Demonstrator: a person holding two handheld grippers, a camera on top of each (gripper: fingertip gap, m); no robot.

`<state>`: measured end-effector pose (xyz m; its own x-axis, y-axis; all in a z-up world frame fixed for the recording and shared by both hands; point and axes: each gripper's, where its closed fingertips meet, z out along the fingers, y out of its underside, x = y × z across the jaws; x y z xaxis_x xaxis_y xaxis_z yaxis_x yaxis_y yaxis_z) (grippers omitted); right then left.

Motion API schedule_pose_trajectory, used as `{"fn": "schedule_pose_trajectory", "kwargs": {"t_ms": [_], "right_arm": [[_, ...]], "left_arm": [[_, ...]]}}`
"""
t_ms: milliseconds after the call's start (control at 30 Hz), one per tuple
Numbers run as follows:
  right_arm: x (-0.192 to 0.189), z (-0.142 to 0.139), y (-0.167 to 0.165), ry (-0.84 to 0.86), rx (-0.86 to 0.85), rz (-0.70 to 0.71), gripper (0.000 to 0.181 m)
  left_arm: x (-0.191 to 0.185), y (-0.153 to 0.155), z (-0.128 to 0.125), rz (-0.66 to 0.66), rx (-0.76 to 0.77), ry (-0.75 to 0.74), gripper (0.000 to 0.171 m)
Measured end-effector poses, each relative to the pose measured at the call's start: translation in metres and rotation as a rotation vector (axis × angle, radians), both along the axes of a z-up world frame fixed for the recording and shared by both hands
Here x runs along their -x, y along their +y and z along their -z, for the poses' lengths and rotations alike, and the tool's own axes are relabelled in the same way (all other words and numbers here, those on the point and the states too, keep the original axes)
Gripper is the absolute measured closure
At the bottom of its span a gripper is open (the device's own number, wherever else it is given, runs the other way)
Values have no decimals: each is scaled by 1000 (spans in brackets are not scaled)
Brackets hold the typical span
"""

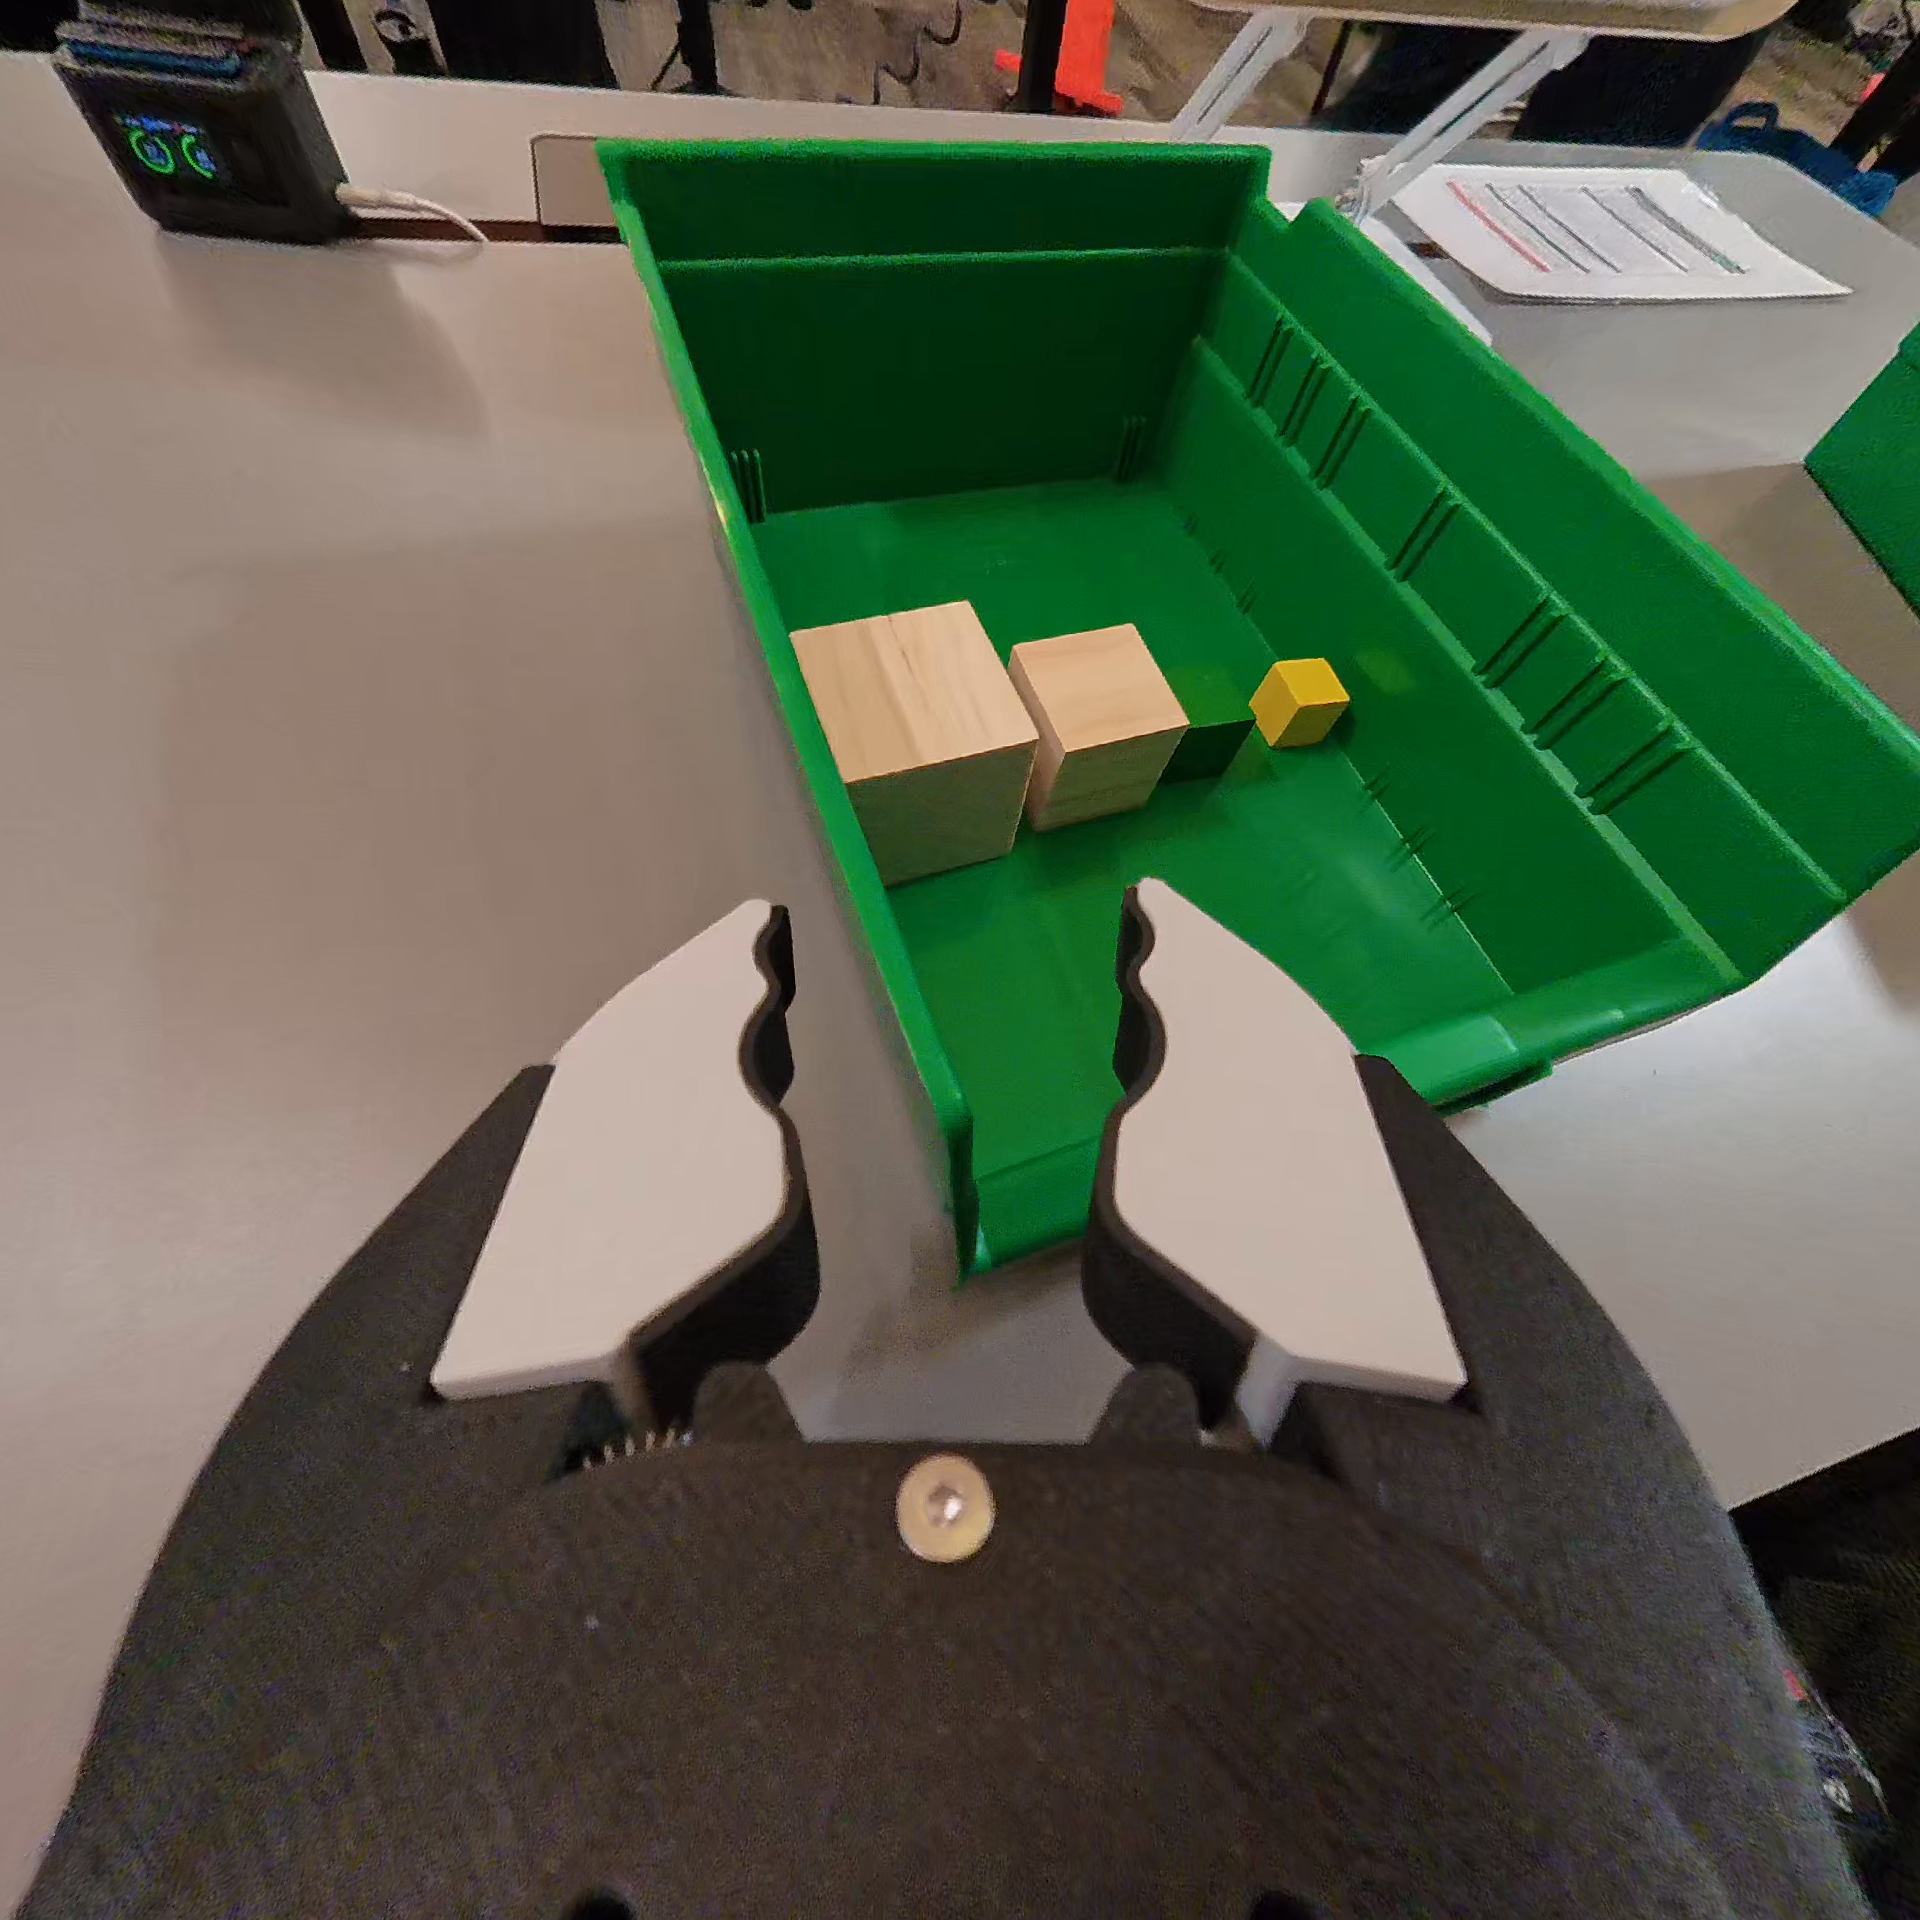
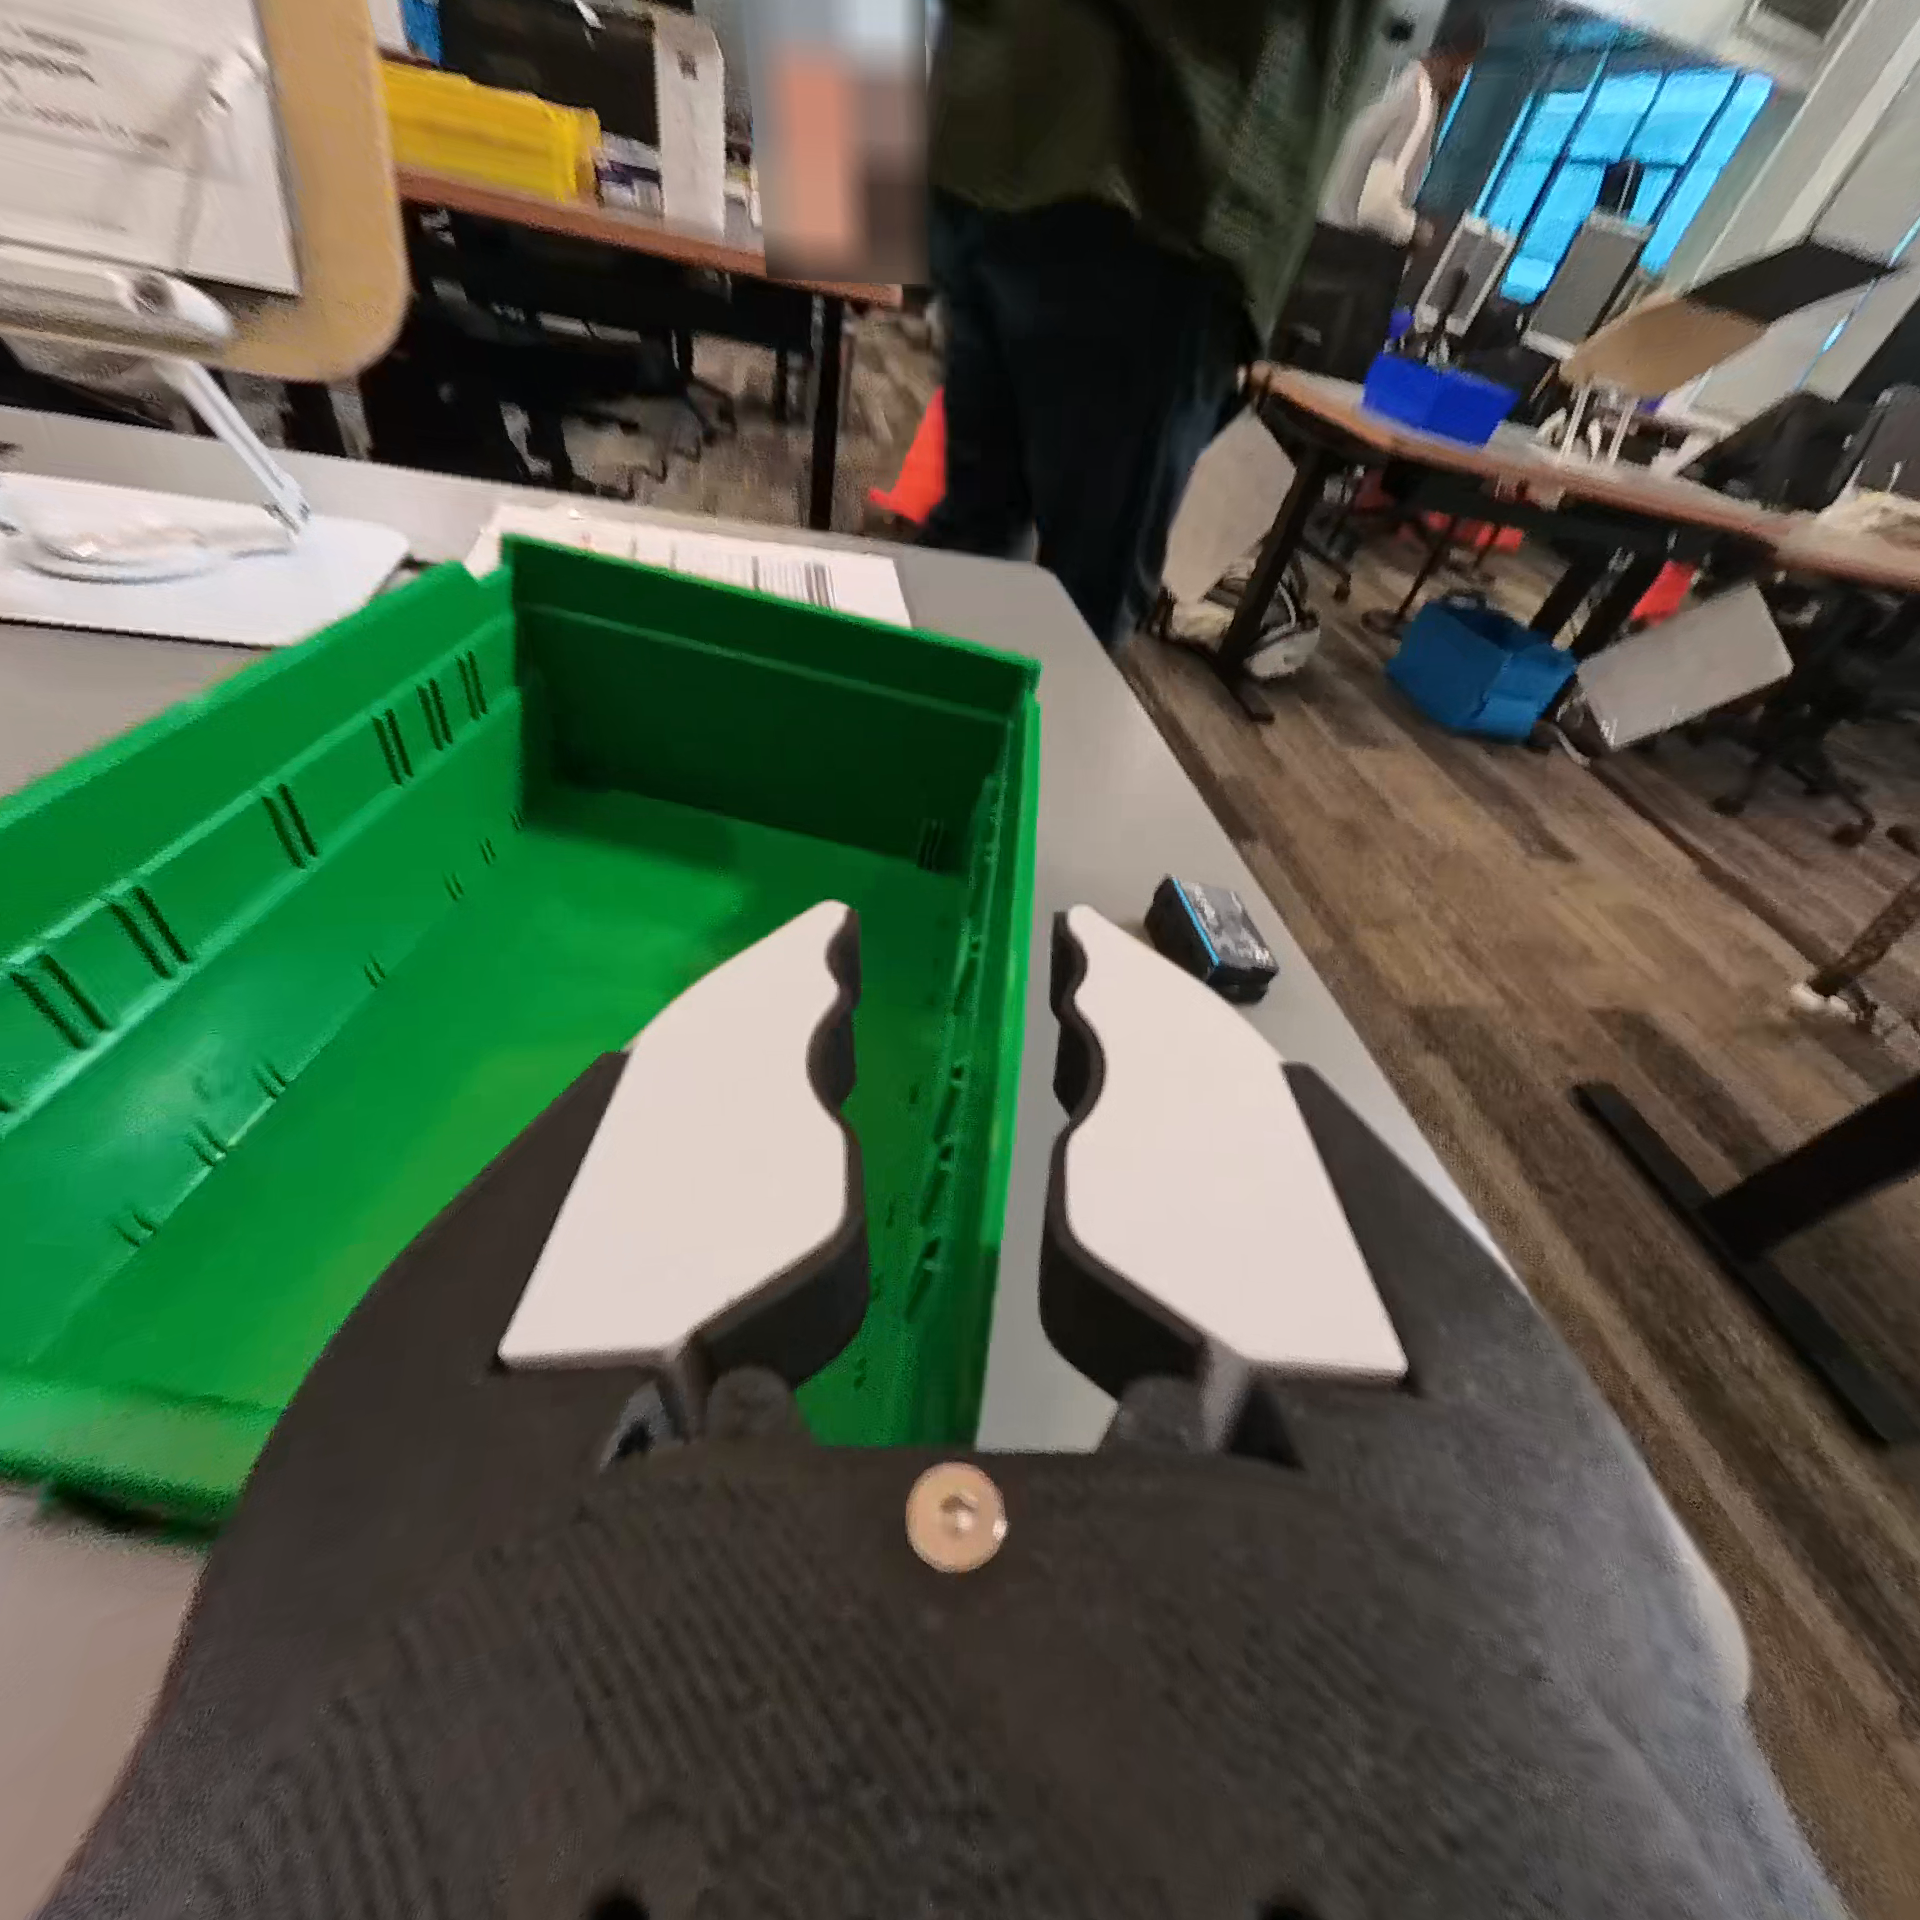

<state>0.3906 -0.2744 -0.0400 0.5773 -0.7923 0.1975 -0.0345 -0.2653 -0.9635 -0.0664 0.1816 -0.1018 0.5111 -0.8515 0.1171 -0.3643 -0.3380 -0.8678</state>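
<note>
A green plastic bin (image 1: 1558,665) stands on the grey table. In it lie a large wooden block (image 1: 914,727), a smaller wooden block (image 1: 1096,717), a dark green cube (image 1: 1205,750) and a small yellow cube (image 1: 1299,703). My left gripper (image 1: 956,914) is open and empty; its jaws straddle the bin's left wall near the front corner, apart from the blocks. My right gripper (image 2: 954,920) is open and empty; its jaws straddle the right wall of a green bin (image 2: 312,935). That bin's visible floor holds nothing; part is hidden by the gripper.
A black device with a lit screen (image 1: 197,135) and a white cable stands at the table's far left. A printed sheet (image 1: 1621,234) and a white lamp base (image 2: 187,561) lie behind the bins. A small black box (image 2: 1210,940) sits near the table's right edge. A person (image 2: 1091,312) stands beyond.
</note>
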Motion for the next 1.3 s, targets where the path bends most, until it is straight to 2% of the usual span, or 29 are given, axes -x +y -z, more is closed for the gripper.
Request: {"fn": "schedule_pose_trajectory", "kwargs": {"t_ms": [200,500,667,800,1067,1233,1300], "right_arm": [[36,-31,22,-151,-6,-57,147],[130,-54,94,-86,-163,-336,147],[185,-42,140,12,-219,-515,146],[213,-25,163,49,-174,-606,145],[219,-13,170,43,-126,-646,145],[213,-5,170,58,-103,-645,146],[211,-2,170,64,-96,-644,147]], "left_arm": [[2,6,9,-19,12,22,112],[1,7,13,-18,0,42,114],[2,8,15,-16,1,48,114],[2,8,17,-14,0,58,115],[3,10,18,-17,0,59,116],[-4,2,18,23,61,27,134],[-4,3,18,11,74,23,136]]}}
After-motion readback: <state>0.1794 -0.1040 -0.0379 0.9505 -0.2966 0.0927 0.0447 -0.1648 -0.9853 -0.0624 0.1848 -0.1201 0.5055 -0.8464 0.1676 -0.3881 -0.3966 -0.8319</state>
